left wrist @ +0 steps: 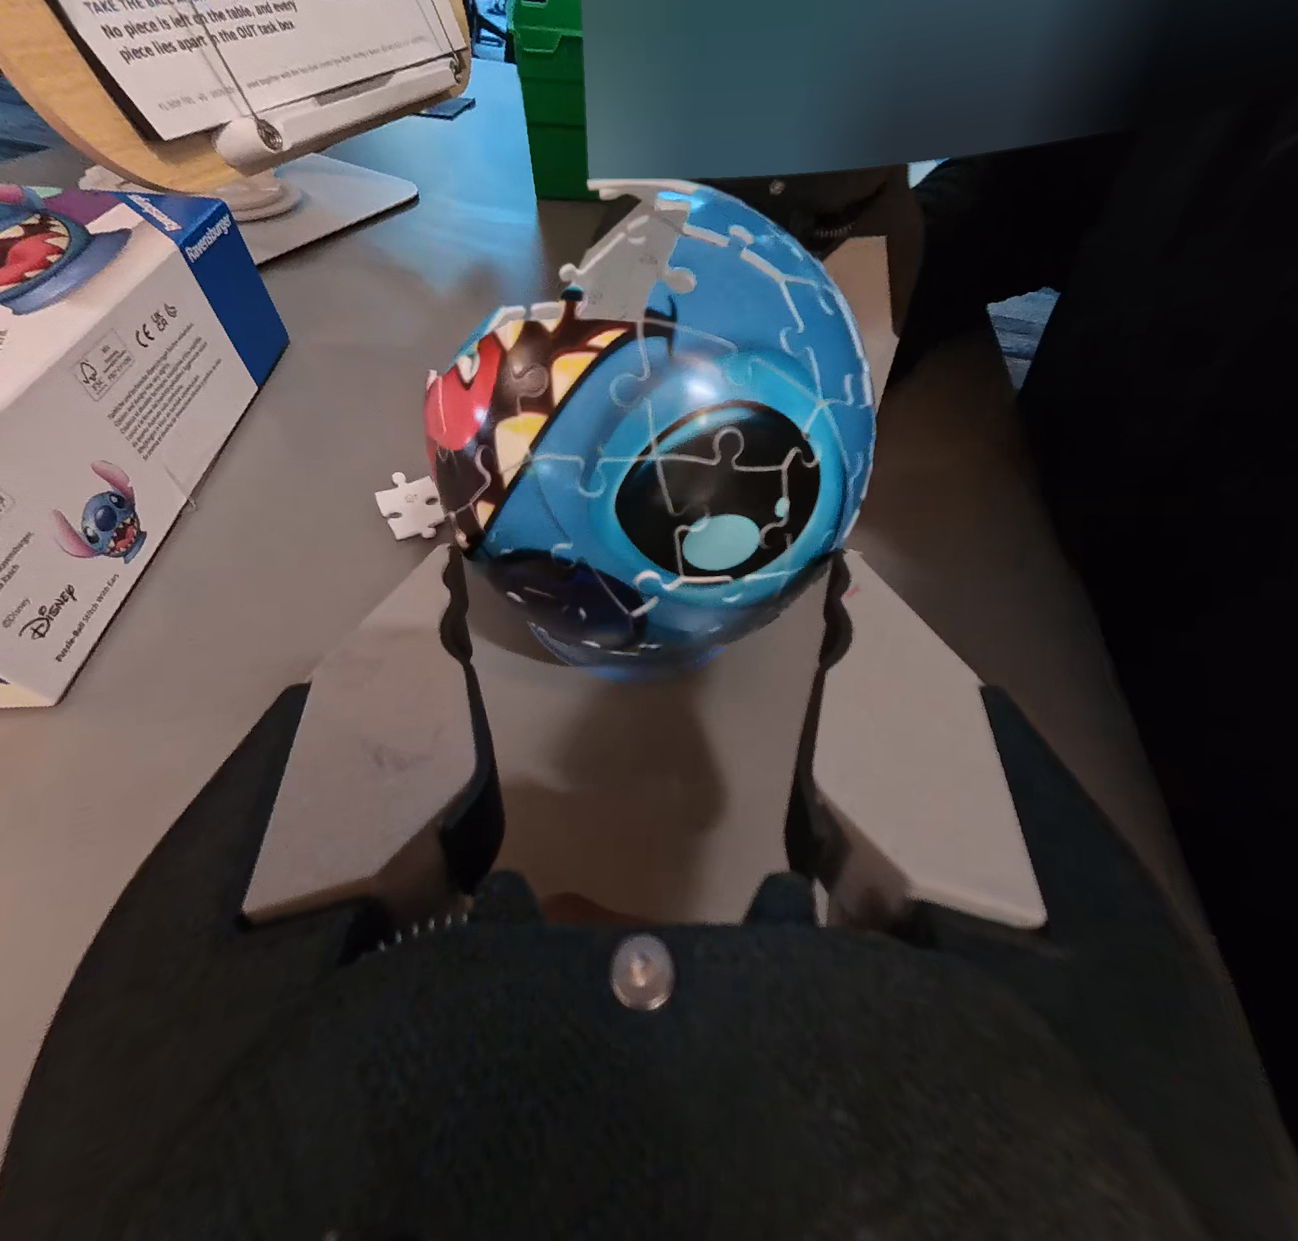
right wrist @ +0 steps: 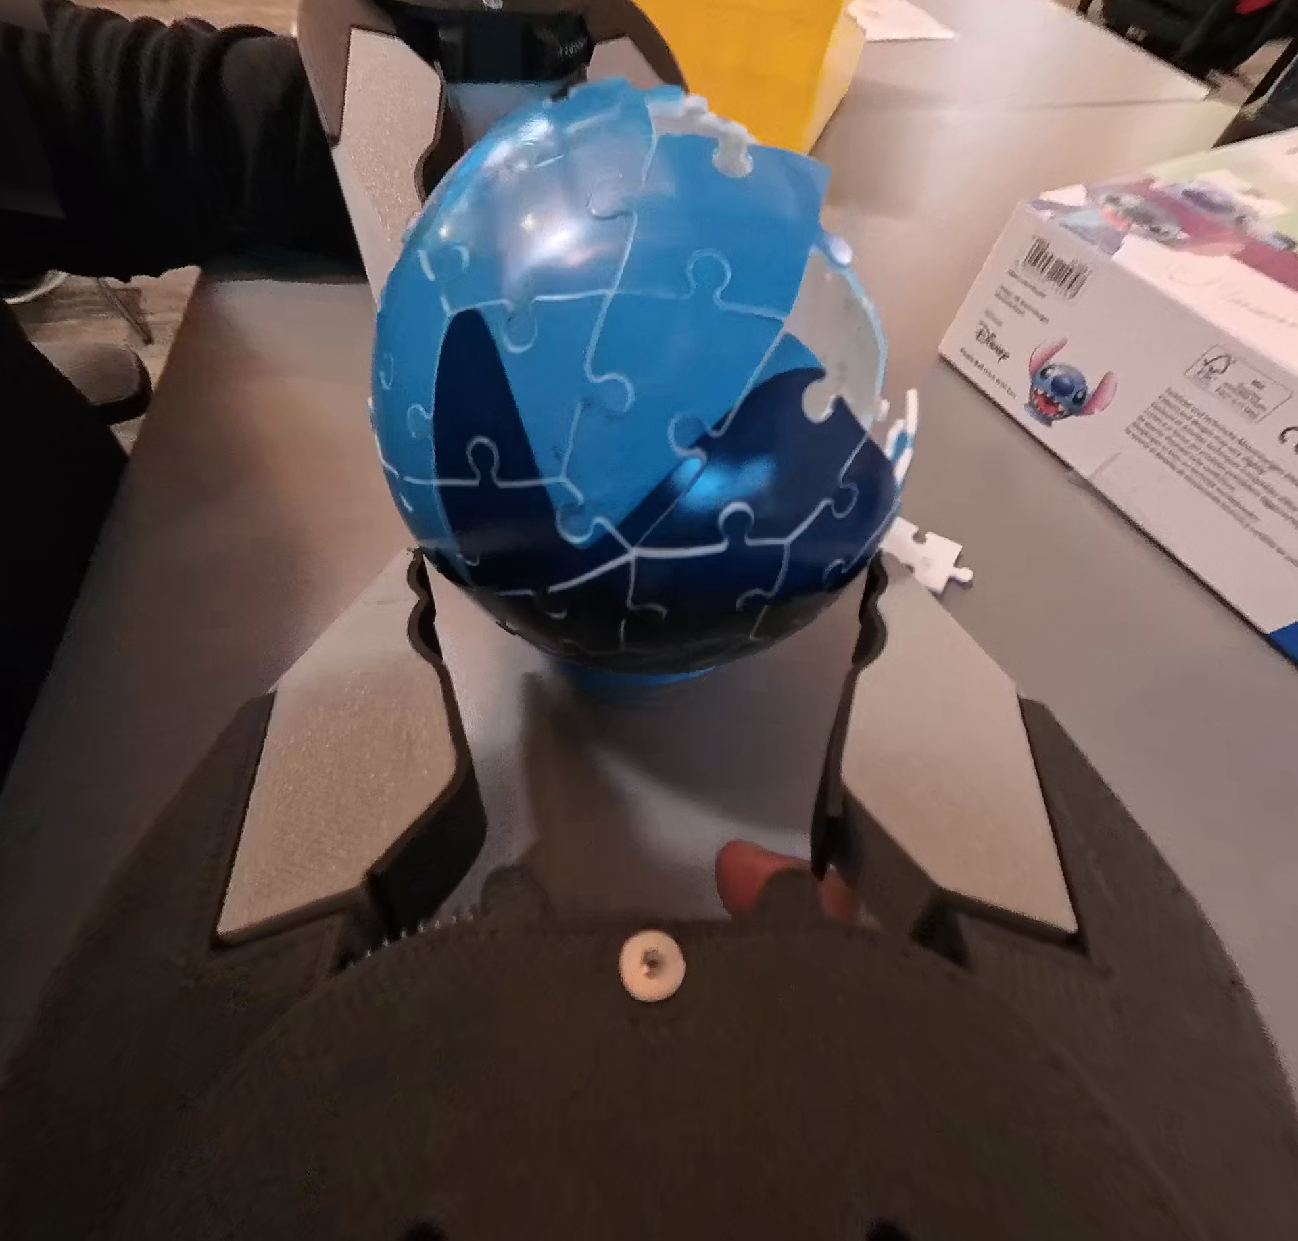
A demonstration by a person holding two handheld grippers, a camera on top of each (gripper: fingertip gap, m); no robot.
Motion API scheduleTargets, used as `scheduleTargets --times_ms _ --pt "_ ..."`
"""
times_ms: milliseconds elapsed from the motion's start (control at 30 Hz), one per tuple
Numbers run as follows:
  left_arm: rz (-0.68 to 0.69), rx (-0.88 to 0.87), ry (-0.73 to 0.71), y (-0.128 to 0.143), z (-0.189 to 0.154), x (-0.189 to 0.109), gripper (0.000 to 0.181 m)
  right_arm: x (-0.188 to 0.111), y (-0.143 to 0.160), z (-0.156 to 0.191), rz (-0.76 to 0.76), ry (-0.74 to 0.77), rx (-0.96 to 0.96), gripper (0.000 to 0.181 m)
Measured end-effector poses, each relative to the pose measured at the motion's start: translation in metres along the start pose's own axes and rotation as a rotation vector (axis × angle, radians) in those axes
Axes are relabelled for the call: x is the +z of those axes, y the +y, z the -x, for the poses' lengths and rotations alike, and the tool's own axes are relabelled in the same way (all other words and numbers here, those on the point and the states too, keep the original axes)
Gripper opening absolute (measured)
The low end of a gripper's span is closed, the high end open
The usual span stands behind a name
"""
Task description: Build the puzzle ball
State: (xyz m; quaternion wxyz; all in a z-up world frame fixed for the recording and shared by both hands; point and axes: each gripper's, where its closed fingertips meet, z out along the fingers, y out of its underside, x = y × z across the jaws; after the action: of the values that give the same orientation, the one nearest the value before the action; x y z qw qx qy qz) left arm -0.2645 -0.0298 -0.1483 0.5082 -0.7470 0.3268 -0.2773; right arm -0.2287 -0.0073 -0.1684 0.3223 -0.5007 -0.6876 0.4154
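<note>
Left wrist view: puzzle ball [left wrist: 653, 434] sat on the counter [left wrist: 337, 378], both tongs spread, flanking it without gripping. Gap at 12 o'clock; loose piece [left wrist: 409, 504] at 9. Next, I judged: fetch it.

Cut off by the left edge: puzzle box [left wrist: 133, 392]; by the right edge in the right wrist view too [right wrist: 1152, 336]. Loose white piece [left wrist: 411, 513] partly hidden behind the puzzle ball [left wrist: 653, 434]. Ball's underside masked by the gripper fingers [right wrist: 421, 617]. Stand-held sheet [left wrist: 232, 20] cropped at top. Yellow bin [right wrist: 737, 20] cropped likewise
</note>
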Motion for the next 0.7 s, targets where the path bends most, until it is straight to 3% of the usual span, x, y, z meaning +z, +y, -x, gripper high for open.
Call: scheduleTargets --times_ms 500,700 --pt "0.009 -0.021 -0.022 -0.001 -0.004 -0.002 0.103 0.007 0.004 0.009 0.05 -0.108 0.095 0.121" --pt "0.001 -0.024 -0.03 0.0 -0.009 -0.006 0.102 -0.002 -0.001 0.016 0.0 -0.187 0.14 0.121"
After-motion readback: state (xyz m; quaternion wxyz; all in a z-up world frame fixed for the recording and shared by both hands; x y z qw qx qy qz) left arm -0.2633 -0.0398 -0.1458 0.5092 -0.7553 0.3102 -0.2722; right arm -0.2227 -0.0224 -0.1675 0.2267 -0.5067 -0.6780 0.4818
